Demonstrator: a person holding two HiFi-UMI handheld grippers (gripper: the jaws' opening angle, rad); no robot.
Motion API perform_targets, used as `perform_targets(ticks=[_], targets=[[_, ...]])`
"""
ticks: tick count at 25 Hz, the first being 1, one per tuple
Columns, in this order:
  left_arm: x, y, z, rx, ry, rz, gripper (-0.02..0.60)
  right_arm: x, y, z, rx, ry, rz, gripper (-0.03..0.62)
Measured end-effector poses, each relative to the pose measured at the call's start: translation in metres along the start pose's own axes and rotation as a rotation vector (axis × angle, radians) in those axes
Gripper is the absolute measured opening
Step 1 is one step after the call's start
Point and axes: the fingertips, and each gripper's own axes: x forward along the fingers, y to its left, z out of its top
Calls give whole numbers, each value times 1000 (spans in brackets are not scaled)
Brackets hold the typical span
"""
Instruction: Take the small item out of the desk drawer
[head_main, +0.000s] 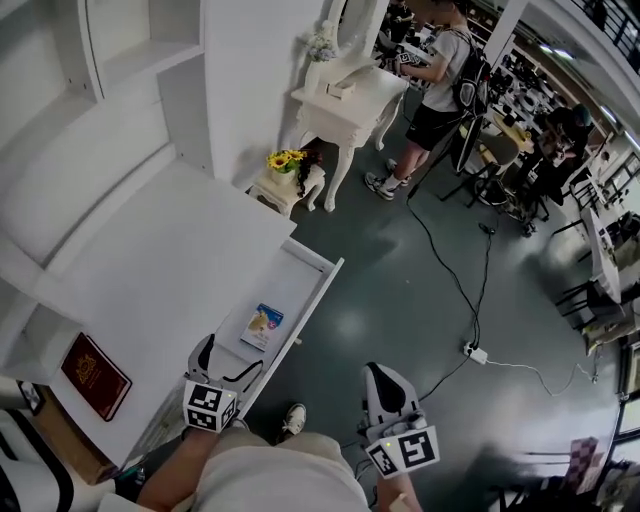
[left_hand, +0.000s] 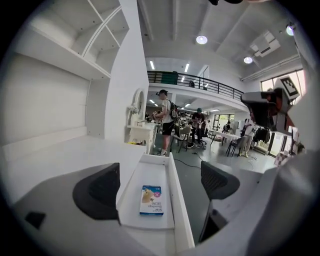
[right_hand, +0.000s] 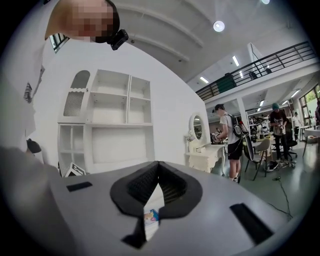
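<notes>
the left gripper has its jaws spread wide, with nothing clamped. their black pads are rounded wedges with a fine ribbed rubber face, set in smooth grey plastic. between the two jaws and a little beyond their tips lies the small flat blue-and-white cardboard box. it rests flat on the floor of the open white drawer, touching neither pad. the drawer is a long shallow tray with smooth matt sides and runs straight ahead of the jaws.

the right gripper has its jaws closed tip to tip on nothing. its ribbed black pads meet at the top and leave a narrow triangular slit below. a corner of the same box shows through that slit, far past the jaws.

in the head view the box lies just ahead of the left gripper. the right gripper hangs off to its right, over the glossy grey floor.
</notes>
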Motion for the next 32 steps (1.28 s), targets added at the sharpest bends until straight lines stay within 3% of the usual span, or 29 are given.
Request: perform_targets(ticks=[19, 26, 32], targets=[[151, 25, -127, 62, 302, -35, 491, -55, -52, -30, -9, 159, -227, 9], [185, 39, -160, -31, 376, 15, 488, -78, -61, -45, -1, 215, -284, 9], [209, 39, -177, -9, 430, 19, 488, -98, -77, -49, 1, 236, -339, 9]])
